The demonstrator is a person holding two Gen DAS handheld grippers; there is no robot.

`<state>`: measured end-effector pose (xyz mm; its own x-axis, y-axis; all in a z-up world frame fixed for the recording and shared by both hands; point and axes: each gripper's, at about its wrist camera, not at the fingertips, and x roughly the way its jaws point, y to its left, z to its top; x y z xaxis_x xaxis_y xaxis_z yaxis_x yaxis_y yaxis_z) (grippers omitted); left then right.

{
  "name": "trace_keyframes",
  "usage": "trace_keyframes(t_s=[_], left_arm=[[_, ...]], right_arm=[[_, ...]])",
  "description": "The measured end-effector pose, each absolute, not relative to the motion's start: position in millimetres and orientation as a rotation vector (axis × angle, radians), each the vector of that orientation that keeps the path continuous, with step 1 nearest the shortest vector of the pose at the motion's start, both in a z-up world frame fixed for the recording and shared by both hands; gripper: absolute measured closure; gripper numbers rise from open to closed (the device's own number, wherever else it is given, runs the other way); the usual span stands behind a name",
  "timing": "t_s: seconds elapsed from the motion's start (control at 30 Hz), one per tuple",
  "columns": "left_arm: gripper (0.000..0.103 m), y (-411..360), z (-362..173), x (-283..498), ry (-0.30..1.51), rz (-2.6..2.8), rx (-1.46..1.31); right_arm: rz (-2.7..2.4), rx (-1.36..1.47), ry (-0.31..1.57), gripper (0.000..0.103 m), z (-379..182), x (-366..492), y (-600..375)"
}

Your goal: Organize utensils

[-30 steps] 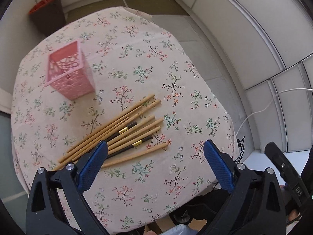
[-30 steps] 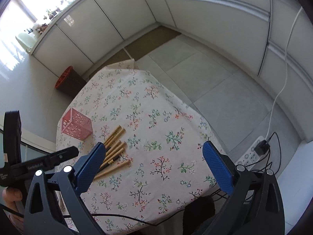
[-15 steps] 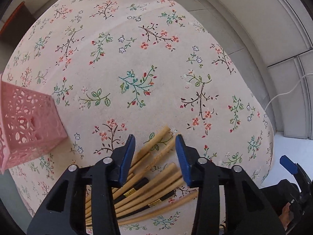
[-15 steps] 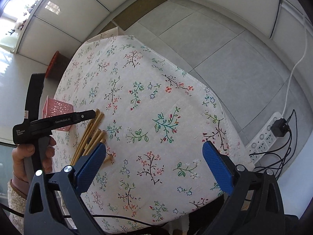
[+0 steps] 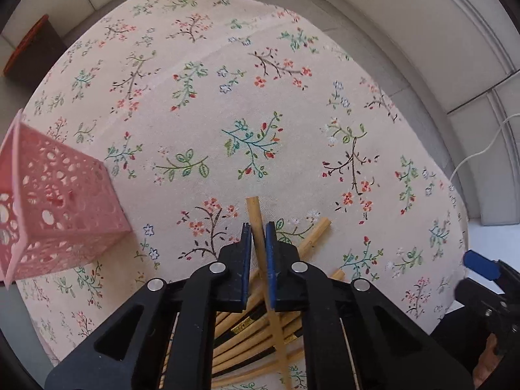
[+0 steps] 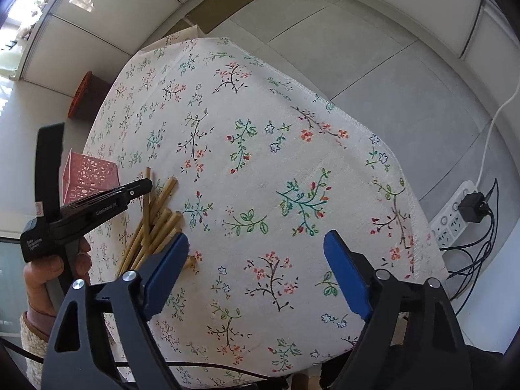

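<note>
A pile of wooden chopsticks [image 5: 250,334] lies on the floral tablecloth [image 5: 247,104]. My left gripper [image 5: 258,227] points steeply down over the pile and is shut on one light chopstick [image 5: 253,211], whose end pokes out beyond the pads. A pink perforated basket [image 5: 55,214] stands upright to the left. In the right wrist view the pile [image 6: 156,224] lies left of my right gripper [image 6: 256,240]. Its jaws are closing with only tablecloth between them. The left gripper [image 6: 143,187] and basket [image 6: 87,175] show there too.
A brown bin with an orange rim [image 6: 86,97] stands on the floor beyond the table. At the right, below the table's frayed edge [image 6: 412,214], lie a power strip [image 6: 455,214] and cables. A person's hand [image 6: 42,279] holds the left gripper.
The left gripper came down onto the pile and shut on one chopstick. The right gripper sank closer to the table and its jaws narrowed a little.
</note>
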<state>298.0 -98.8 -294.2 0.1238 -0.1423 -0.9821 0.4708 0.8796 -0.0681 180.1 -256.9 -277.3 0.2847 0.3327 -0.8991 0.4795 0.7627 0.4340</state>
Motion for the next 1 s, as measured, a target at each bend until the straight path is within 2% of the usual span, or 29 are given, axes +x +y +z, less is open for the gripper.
trace_keyframes(t_s=[0.3, 0.5, 0.67, 0.7, 0.73, 0.77, 1.0], left_arm=[[0.097, -55.4, -202.8, 239.0, 1.168, -0.475, 0.161], [0.097, -23.3, -162.8, 198.7, 1.083, -0.475, 0.078], [0.097, -6.7, -148.6, 186.0, 1.042, -0.468, 0.053], [0.097, -2.7, -145.7, 184.5, 1.033, -0.467, 0.050], [0.097, 0.3, -144.4, 182.1, 1.025, -0.465, 0.048], [0.097, 2.7, -142.5, 181.2, 1.018, -0.463, 0.044], [0.097, 18.4, -140.5, 176.4, 0.998, -0.453, 0.016]], right_arm=[[-0.087, 0.872, 1.386, 0.054, -299.8, 229.5, -206.2], [-0.155, 0.885, 1.395, 0.059, -311.1, 265.5, -180.1], [-0.233, 0.822, 1.420, 0.068, -311.5, 287.5, -156.1], [-0.245, 0.802, 1.433, 0.076, -312.5, 289.9, -151.4], [-0.270, 0.778, 1.425, 0.077, -311.6, 290.7, -147.3], [-0.290, 0.761, 1.422, 0.086, -311.9, 291.7, -143.7], [-0.307, 0.815, 1.358, 0.092, -314.1, 295.2, -143.5]])
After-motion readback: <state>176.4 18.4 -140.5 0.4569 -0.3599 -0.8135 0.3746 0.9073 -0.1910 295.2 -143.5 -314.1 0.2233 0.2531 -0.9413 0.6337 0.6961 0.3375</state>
